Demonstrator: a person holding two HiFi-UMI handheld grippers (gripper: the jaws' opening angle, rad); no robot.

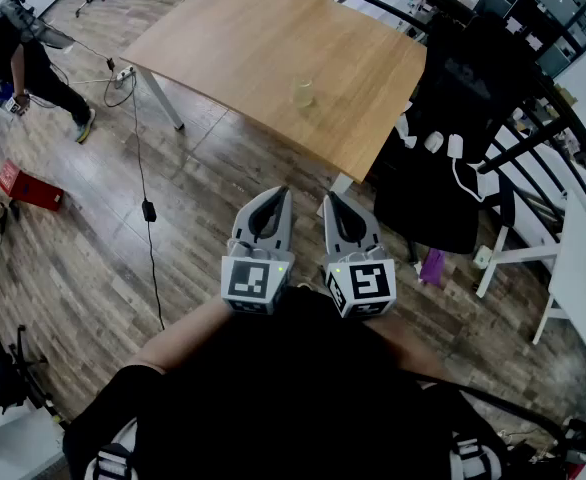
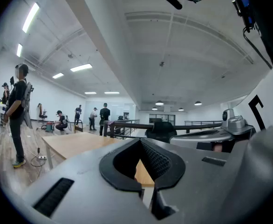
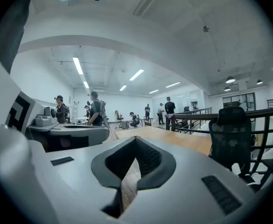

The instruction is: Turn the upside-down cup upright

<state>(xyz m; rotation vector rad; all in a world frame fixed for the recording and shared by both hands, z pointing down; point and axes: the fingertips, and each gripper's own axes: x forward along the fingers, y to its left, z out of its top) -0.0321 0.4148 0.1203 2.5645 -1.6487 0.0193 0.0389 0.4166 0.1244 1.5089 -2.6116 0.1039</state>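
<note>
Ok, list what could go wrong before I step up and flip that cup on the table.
1. The left gripper and the right gripper are both shut and empty. Reaching in like that would likely knock the cup away rather than grasp it.
2. The cup is small, pale and see-through against the wooden table, so its rim is easy to misjudge.
3. A black cable trails over the floor on your left and could catch a foot.

A light wooden table (image 1: 243, 48) on white legs is seen standing on a plank floor (image 1: 183, 238). A small translucent cup (image 1: 304, 93) is set on its top, toward the right edge; its orientation cannot be told.
</note>
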